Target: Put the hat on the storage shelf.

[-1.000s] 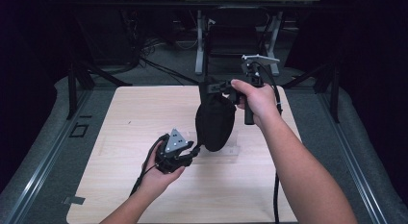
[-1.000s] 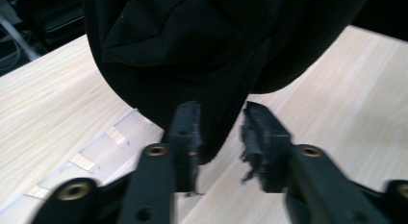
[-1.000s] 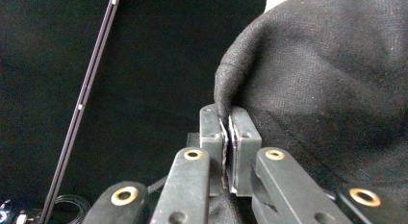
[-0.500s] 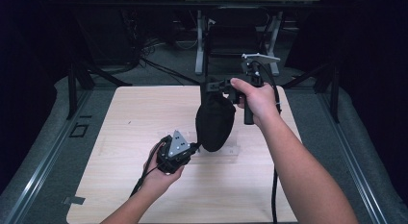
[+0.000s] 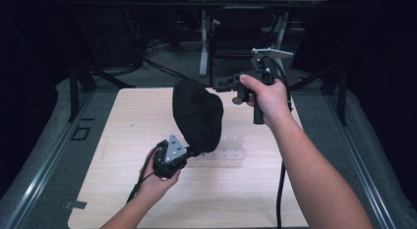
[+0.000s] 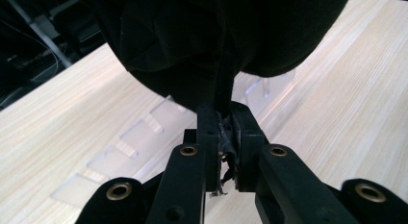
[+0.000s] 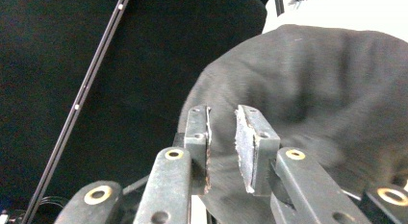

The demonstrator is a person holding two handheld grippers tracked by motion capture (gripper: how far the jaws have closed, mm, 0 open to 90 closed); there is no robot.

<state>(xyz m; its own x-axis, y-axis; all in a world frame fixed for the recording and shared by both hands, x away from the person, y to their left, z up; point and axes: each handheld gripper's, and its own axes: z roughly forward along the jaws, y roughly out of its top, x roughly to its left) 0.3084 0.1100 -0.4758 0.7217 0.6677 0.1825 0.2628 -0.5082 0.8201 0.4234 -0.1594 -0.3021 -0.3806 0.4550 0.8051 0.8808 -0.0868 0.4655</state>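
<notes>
Currently, the black soft fabric pouch [image 5: 197,115] is held at centre frame above the pale wooden counter [image 5: 123,121], its lower edge clamped in the left gripper [image 6: 226,137]. The right gripper [image 7: 222,149] has just been opening, released. The single pinch may slip, dropping the pouch onto the clear acrylic rack [image 5: 231,151].

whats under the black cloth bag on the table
Under the black cloth bag lies a clear plastic rack with a row of upright dividers, on the wooden table. The bag hides the rack's far part. The left gripper pinches the bag's lower edge.
</notes>
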